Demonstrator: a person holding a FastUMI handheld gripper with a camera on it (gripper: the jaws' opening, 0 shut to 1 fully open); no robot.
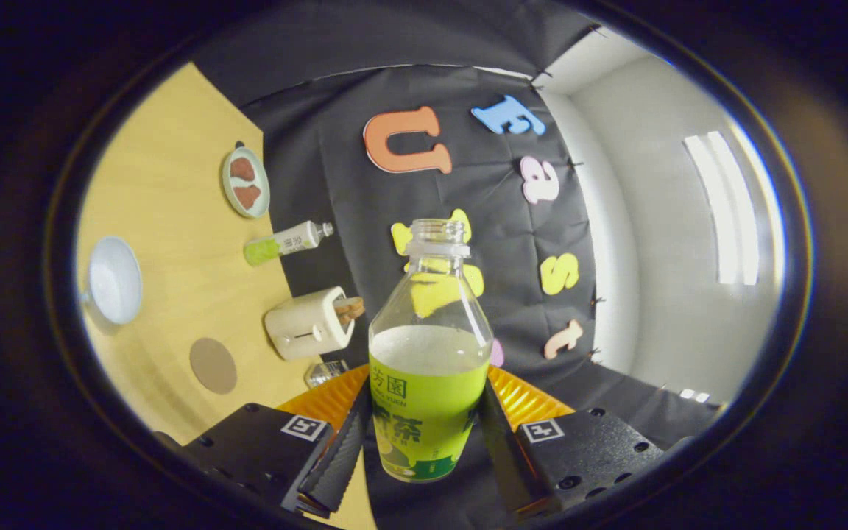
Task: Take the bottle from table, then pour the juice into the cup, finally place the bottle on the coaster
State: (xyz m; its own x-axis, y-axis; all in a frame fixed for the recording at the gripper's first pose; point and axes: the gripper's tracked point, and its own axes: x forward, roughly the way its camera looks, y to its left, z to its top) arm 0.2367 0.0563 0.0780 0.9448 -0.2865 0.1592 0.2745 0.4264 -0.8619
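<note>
While both fingers are clamping the open juice bottle (pixel 428 368), the gripper (pixel 424 442) is rolling left.
Cup (pixel 112 280) far left: keep tilting slowly, neck over rim.

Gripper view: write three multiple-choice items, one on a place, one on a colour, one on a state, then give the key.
1. Where is the bottle?
A. Between the gripper fingers
B. Beside the toaster
C. On the coaster

2. What colour is the bottle's label?
A. Red
B. Green
C. Blue

3. What is the state of the bottle's mouth?
A. Capped
B. Corked
C. Open, no cap

Key: 1 A, both fingers press on its sides. 2 B, a green label wraps its lower half. 3 C, the threaded neck is bare. The toaster and the round brown coaster lie apart on the table.
</note>
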